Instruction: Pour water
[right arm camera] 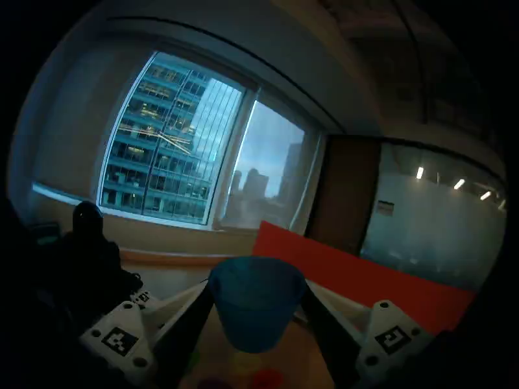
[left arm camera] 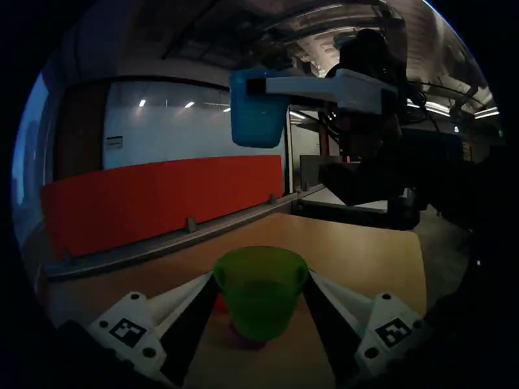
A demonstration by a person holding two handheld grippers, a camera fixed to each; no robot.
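Note:
A green translucent cup (left arm camera: 261, 290) stands upright between the fingers of my left gripper (left arm camera: 259, 299), which is shut on it just above the wooden table (left arm camera: 363, 253). Liquid seems to fill its lower part. High above it in the left gripper view hangs a blue cup (left arm camera: 257, 109), held upright by my right gripper (left arm camera: 259, 84). In the right gripper view the same blue cup (right arm camera: 255, 310) sits clamped between both fingers of the right gripper (right arm camera: 256, 311).
A red panel (left arm camera: 162, 194) and a glass wall run along the table's far edge. Small red and purple objects (left arm camera: 235, 324) lie on the table under the green cup. A dark device (right arm camera: 91, 259) stands at the left by a big window (right arm camera: 194, 168).

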